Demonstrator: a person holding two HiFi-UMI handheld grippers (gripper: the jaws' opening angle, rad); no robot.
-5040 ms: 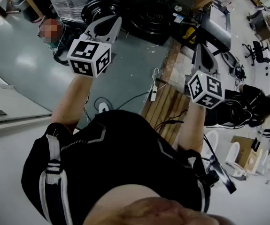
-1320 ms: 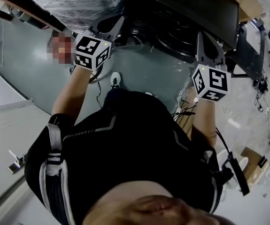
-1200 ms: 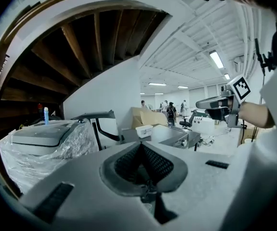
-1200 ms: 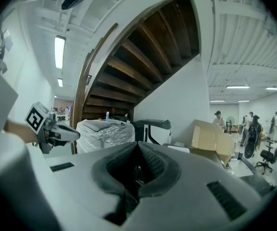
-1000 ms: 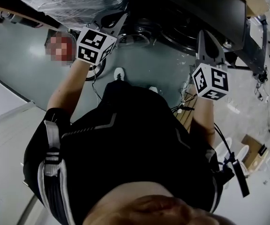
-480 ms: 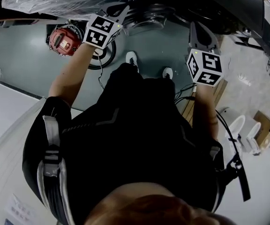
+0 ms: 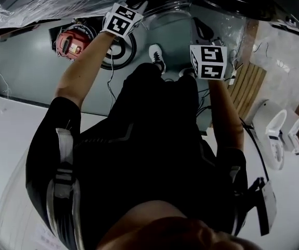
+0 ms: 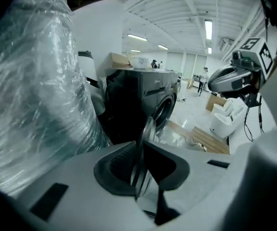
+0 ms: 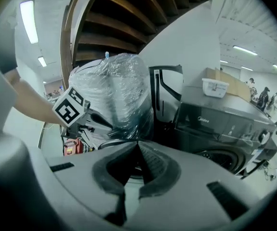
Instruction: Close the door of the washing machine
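Left gripper jaws just opening to a crack, washing machine door edge seen through the gap; right gripper jaws together, empty.

What I see lying around on the floor
A plastic-wrapped bundle lines the far left edge, with a red device, perhaps a vacuum, just beside it. Wooden slats lie at the right edge near two white toilet-shaped fixtures.
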